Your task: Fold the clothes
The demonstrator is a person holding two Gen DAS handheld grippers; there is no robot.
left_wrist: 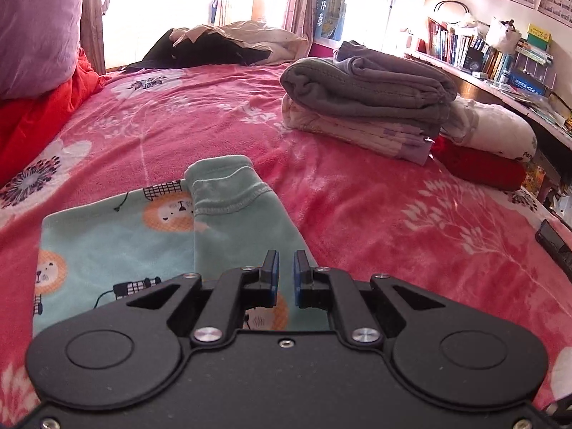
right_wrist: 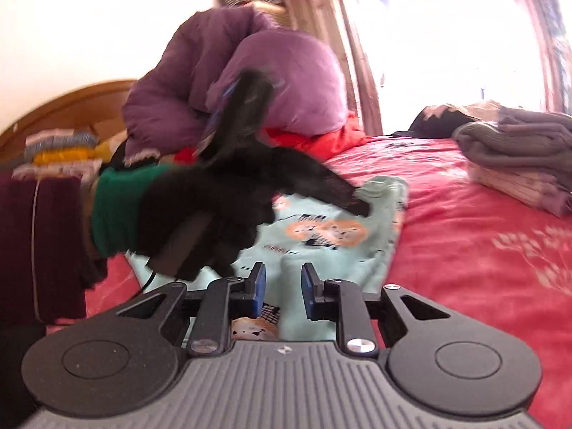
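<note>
**Left wrist view: mint garment half folded, both grippers free above it**

Left wrist view shows the mint lion-print garment (left_wrist: 118,246) lying on the pink bedspread (left_wrist: 375,221), near the camera, with one part already turned over so that its plain inner side and stitched hem face up along the right edge. The left gripper (left_wrist: 286,268) hangs over that turned strip with its jaws almost together and no cloth between the pads. In the right wrist view the right gripper (right_wrist: 283,287) has its jaws parted a little and empty, with the garment below them; the gloved left hand (right_wrist: 214,207), blurred, crosses the frame over the far part of the cloth.

To do this step well, I judge each gripper should take a near corner or edge of the garment, pinch through both layers, and carry the fold across evenly so the edges line up. The fleece looks soft and thick, so a shallow pinch may slip. Once folded, it belongs on the stack of folded clothes (left_wrist: 364,107) at the far right.
</note>
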